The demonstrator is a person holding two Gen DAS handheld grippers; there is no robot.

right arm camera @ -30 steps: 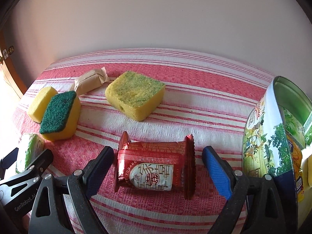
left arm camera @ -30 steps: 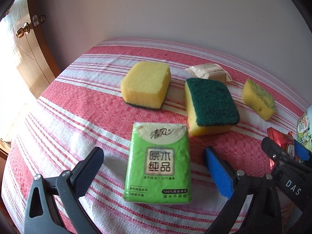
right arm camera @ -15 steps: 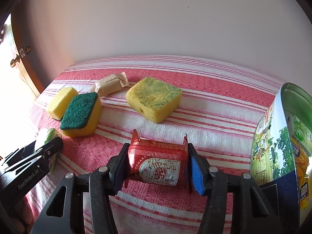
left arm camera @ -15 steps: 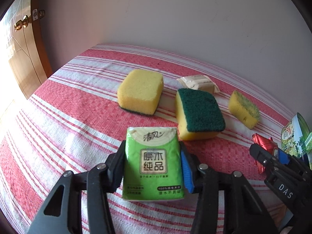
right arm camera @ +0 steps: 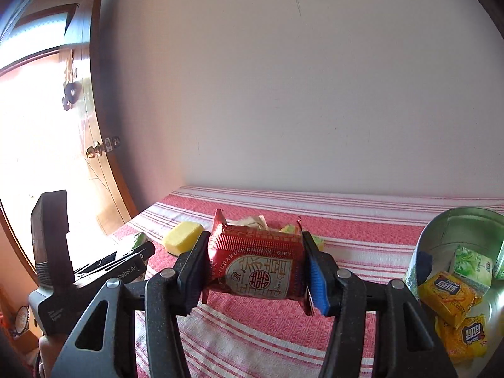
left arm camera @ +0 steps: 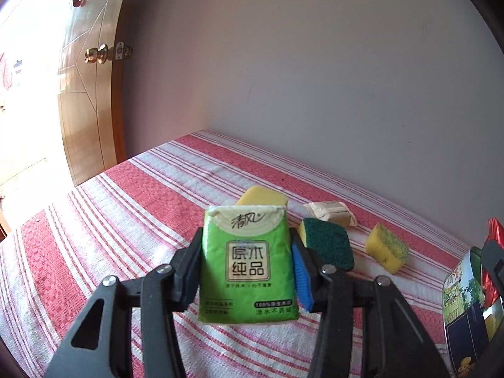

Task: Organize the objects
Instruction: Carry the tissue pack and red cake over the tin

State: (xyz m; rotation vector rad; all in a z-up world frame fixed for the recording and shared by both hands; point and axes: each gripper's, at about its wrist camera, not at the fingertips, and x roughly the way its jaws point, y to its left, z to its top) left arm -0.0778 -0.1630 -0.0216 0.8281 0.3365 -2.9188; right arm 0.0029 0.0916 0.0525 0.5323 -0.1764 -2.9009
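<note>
My left gripper [left arm camera: 245, 267] is shut on a green tissue pack [left arm camera: 247, 261] and holds it above the striped tablecloth [left arm camera: 126, 220]. My right gripper [right arm camera: 255, 271] is shut on a red snack packet [right arm camera: 256, 266], lifted off the cloth. A round tin [right arm camera: 453, 223] at the right holds yellow and green packets [right arm camera: 447, 293]; its printed side shows in the left wrist view [left arm camera: 463, 286]. On the cloth lie a yellow sponge [left arm camera: 261, 197], a green-topped sponge [left arm camera: 327, 247], a smaller yellow sponge [left arm camera: 386, 249] and a beige wrapped candy [left arm camera: 330, 212].
A white wall [left arm camera: 315, 78] backs the table. A wooden door with a brass knob [left arm camera: 97, 54] stands at the left. The left gripper's body [right arm camera: 78, 271] shows at the left of the right wrist view.
Both grippers closed on their items, the left on the tissue pack and the right on the red packet, then lifted them off the cloth and tilted upward.
</note>
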